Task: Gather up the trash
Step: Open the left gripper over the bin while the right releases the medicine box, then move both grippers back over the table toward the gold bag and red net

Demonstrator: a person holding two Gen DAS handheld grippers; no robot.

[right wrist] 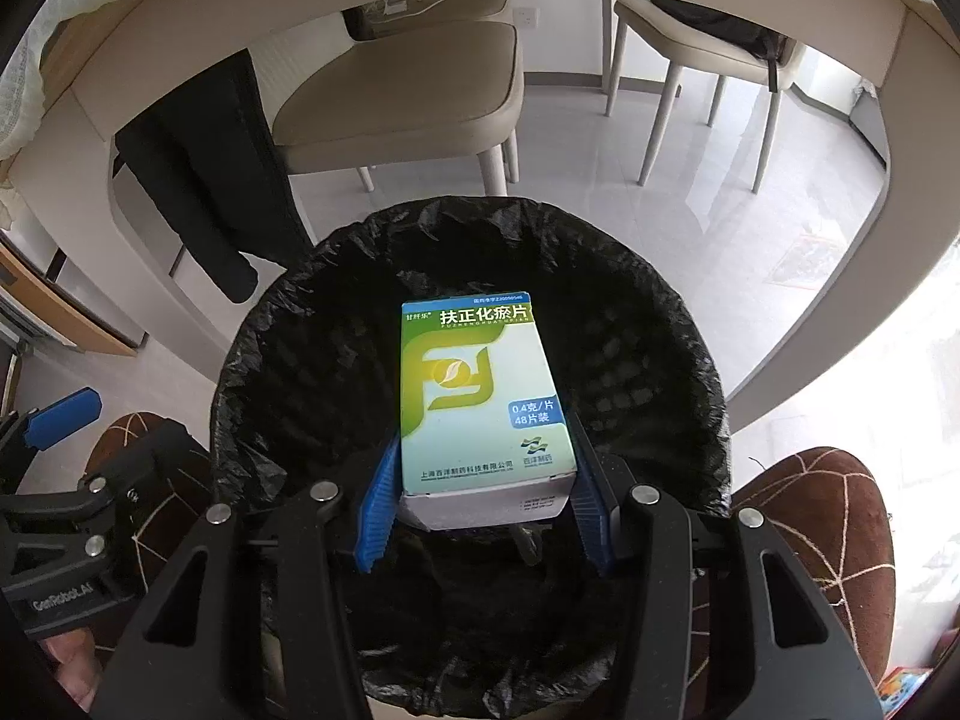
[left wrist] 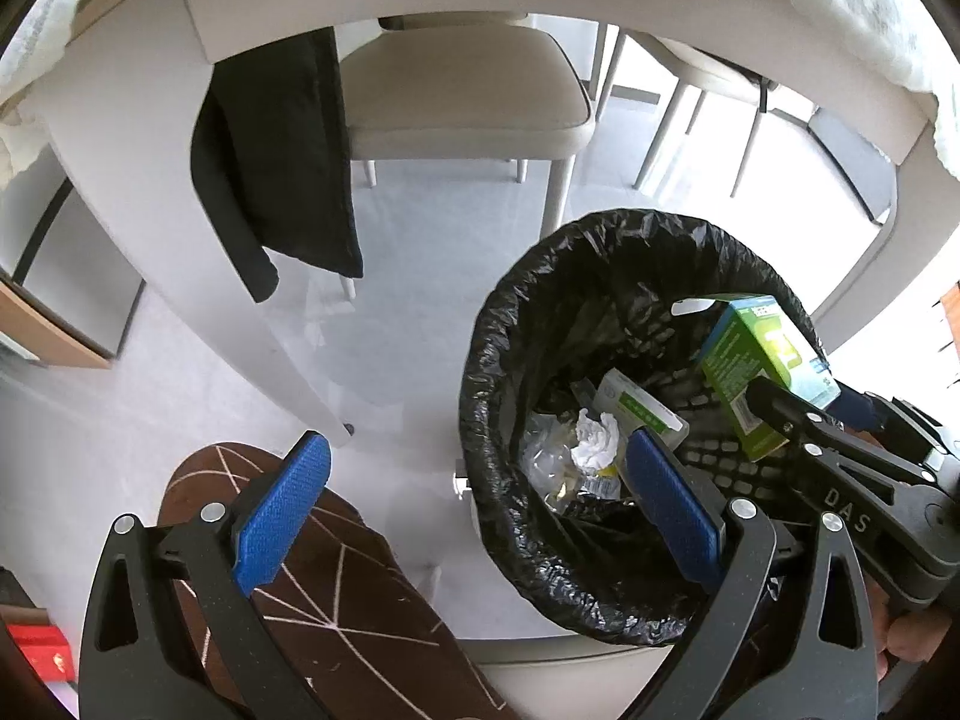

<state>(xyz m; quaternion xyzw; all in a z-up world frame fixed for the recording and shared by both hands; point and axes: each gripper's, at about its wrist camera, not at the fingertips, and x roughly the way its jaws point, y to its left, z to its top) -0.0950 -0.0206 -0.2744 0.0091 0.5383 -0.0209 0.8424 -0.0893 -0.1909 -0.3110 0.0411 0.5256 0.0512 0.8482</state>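
The box (right wrist: 480, 402) sits clamped between the blue pads of the right gripper (right wrist: 483, 516), held by its lower end, directly above the open mouth of the bin (right wrist: 678, 324). Its long axis runs away from the gripper, with the printed green-and-white face turned up toward the camera and its top edge pointing at the bin's far rim. In the left wrist view the same box (left wrist: 762, 372) shows tilted over the right side of the bin (left wrist: 510, 324), pinched in the dark fingers of the right gripper (left wrist: 792, 414).

The left gripper (left wrist: 480, 504) stands wide apart with nothing between its blue pads; one pad hangs over the bin's near rim and the other over a slipper (left wrist: 336, 600).

Inside the bin, on the black liner, lie a crumpled tissue (left wrist: 594, 438), a smaller white-and-green box (left wrist: 642, 408) and some clear plastic wrap (left wrist: 546, 462).

The bin stands on a pale, glossy tiled floor (right wrist: 690, 180), just beside a white table leg (left wrist: 180, 240), under the table's edge. A black garment (left wrist: 282, 168) hangs from a beige chair (left wrist: 456, 96); a second chair (right wrist: 708, 42) stands farther off, near the right. Brown slippers with thin line patterns flank the bin's near side, one at each lower corner in the right wrist view (right wrist: 828, 516).
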